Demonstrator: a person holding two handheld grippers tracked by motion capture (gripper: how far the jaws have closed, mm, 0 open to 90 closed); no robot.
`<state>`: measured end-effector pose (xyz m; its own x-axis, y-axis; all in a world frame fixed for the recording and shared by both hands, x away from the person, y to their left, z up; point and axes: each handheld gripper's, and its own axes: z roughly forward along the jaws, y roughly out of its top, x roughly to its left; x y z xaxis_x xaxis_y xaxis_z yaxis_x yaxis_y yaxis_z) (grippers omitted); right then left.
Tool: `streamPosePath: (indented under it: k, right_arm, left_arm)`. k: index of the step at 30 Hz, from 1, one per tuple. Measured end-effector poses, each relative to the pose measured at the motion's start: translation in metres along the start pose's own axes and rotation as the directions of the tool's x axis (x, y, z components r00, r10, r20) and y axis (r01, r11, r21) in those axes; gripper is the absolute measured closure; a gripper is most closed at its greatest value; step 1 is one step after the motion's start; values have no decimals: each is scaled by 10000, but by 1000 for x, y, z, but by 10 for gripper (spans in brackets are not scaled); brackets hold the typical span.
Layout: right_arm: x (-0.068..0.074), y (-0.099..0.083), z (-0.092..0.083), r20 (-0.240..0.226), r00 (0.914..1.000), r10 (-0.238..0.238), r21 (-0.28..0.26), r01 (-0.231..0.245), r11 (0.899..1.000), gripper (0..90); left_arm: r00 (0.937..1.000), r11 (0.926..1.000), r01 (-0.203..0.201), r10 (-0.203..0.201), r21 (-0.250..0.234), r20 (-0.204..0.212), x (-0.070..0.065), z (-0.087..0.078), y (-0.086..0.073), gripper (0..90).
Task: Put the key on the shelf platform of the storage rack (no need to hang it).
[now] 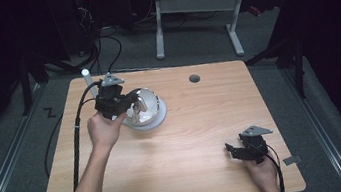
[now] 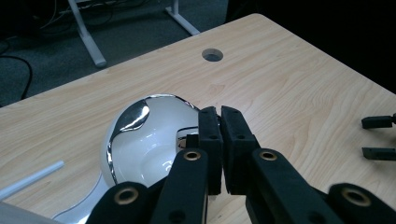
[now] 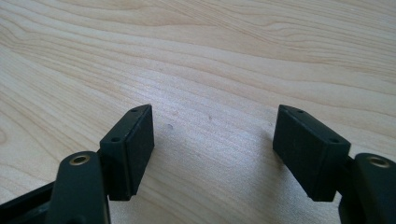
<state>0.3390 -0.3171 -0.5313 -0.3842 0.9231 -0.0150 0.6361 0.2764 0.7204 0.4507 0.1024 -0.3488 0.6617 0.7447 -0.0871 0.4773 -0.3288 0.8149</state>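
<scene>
Nearest, the right gripper point(image 1: 236, 148) idles low over the bare table point(image 1: 199, 137), jaws spread wide on nothing. Farther off, the left gripper point(image 1: 129, 107) pinches the shiny bowl's point(image 1: 148, 103) rim, tilting it on the white plate point(image 1: 159, 120), perhaps to lift it.

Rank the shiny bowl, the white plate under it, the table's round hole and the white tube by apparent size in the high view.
1. White plate, its rim showing just past the bowl.
2. Shiny bowl, nearly as wide, tipped in the left claw.
3. White tube, partly hidden, so unsure.
4. Round hole, smallest.
</scene>
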Motion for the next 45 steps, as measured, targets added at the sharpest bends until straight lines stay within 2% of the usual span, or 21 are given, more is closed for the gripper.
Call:
streamPosePath:
  k: [9,14,21,28,33,36,45]
  right_arm:
    - [0,0,0,-2,10000,1,-1,-1,10000,296]
    - [0,0,0,0,10000,-9,0,9,10000,296]
    - [0,0,0,0,10000,6,-3,-6,10000,296]
    - [0,0,0,-9,10000,-5,-5,5,10000,296]
    - [0,0,0,-14,10000,-12,5,12,10000,296]
    - [0,0,0,-14,10000,-13,6,13,10000,296]
    - [0,0,0,-7,10000,-52,-8,52,10000,296]
  left_arm:
    - [9988,9988,474,-475,-98,-102,12,13,1,879]
    - [9981,9981,598,-600,-131,-162,15,18,1,879]
    - [9977,9984,525,-516,195,-428,17,29,-3,879]
    - [9949,9952,923,-908,327,-449,24,38,-13,879]
    - [9937,9934,1023,-996,523,-512,26,44,-18,878]
    - [9912,9901,1265,-1238,614,-463,30,49,-24,877]
    - [9887,9871,1444,-1412,687,-501,31,60,-27,876]
